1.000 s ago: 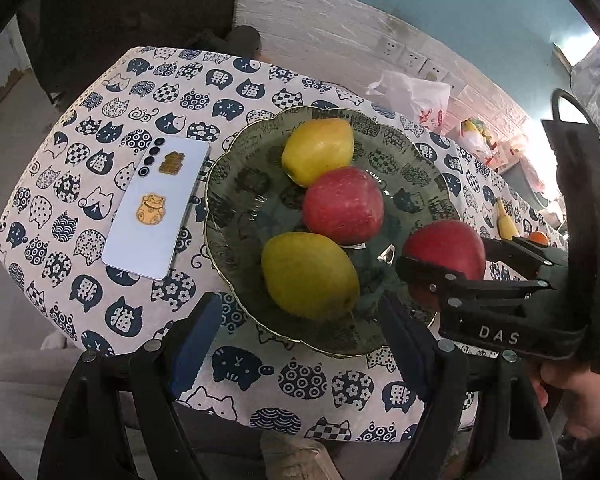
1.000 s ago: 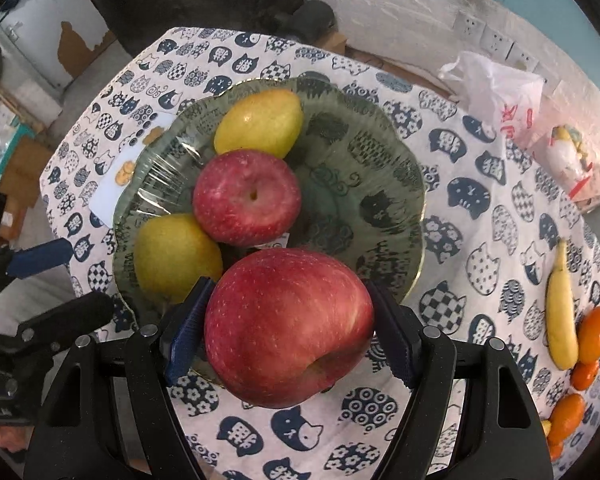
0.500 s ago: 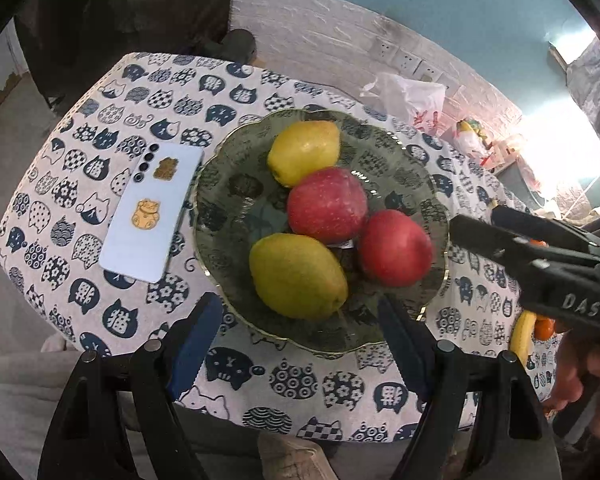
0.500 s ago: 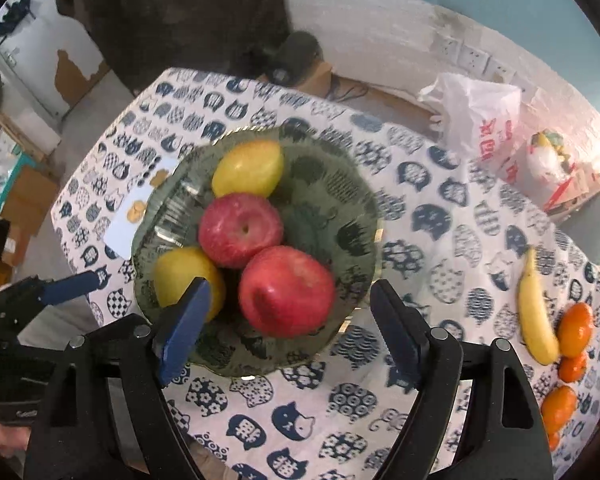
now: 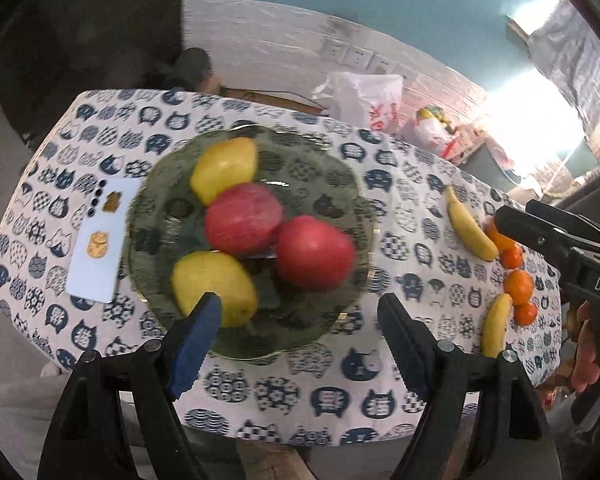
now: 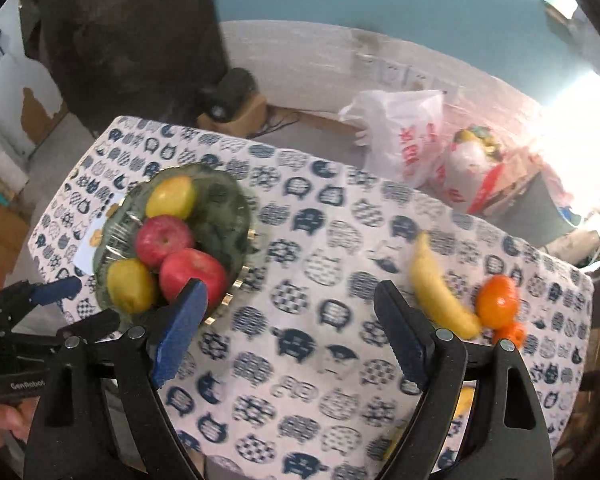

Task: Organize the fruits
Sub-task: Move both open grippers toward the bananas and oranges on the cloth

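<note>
White letters "DAS" run along the black body of the right gripper (image 5: 556,248) at the right edge of the left wrist view. "GenRobot" marks the left gripper (image 6: 40,300) at lower left of the right wrist view. Red print on the plastic bag (image 6: 404,132) is unreadable.

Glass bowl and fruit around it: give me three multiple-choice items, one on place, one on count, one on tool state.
1. Where does the phone lie relative to the glass bowl in the left wrist view?
A left of it B inside it C right of it
2. How many red apples are in the bowl?
A one B two C four
3. What does the right tool hold?
A an apple B a banana C nothing

A: the phone lies on the cloth left of the rim.
B: two red apples sit with two yellow pears.
C: only tablecloth shows between its open fingers.
</note>
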`<state>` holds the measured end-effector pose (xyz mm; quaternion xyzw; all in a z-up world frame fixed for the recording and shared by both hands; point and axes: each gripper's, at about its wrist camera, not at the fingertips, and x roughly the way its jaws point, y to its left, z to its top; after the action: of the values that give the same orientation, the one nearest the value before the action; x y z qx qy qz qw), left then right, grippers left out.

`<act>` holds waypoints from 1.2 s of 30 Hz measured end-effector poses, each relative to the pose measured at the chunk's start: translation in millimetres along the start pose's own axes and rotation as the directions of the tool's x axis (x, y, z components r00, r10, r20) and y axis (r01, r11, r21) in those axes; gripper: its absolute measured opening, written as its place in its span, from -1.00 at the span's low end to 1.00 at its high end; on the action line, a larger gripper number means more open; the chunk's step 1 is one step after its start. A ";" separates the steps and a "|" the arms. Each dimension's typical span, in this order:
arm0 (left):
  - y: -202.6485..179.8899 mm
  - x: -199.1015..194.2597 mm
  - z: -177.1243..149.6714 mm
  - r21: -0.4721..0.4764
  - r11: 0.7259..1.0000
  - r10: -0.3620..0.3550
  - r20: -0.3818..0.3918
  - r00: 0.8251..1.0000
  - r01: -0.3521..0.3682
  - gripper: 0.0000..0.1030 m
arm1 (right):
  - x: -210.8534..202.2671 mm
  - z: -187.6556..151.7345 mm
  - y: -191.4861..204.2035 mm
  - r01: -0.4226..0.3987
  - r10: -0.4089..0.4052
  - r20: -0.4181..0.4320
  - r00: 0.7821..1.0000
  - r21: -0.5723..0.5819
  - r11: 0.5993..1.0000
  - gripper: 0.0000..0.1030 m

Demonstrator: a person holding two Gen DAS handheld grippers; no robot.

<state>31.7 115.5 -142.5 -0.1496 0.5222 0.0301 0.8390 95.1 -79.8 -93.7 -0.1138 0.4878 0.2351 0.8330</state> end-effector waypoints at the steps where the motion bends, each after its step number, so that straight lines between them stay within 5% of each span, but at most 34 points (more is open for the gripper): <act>1: -5.6 -0.6 0.2 0.010 1.000 -0.006 0.001 1.000 0.006 0.58 | -4.0 -2.0 -4.3 0.007 -0.007 0.005 1.000 -0.001 1.000 0.66; 18: -115.5 -4.7 -1.7 0.223 0.973 -0.052 -0.003 0.999 0.051 0.58 | -63.4 -50.9 -95.8 0.119 -0.123 0.043 0.992 0.083 0.989 0.66; 36: -217.4 32.1 -9.5 0.377 0.918 -0.090 -0.096 0.991 0.120 0.58 | -63.1 -103.2 -191.8 0.192 -0.189 -0.032 0.981 0.235 0.953 0.66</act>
<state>83.0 -97.9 -127.1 -0.0121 0.5414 -0.1229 0.8317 87.1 -306.3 -98.1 -0.0613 0.5029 0.0934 0.8571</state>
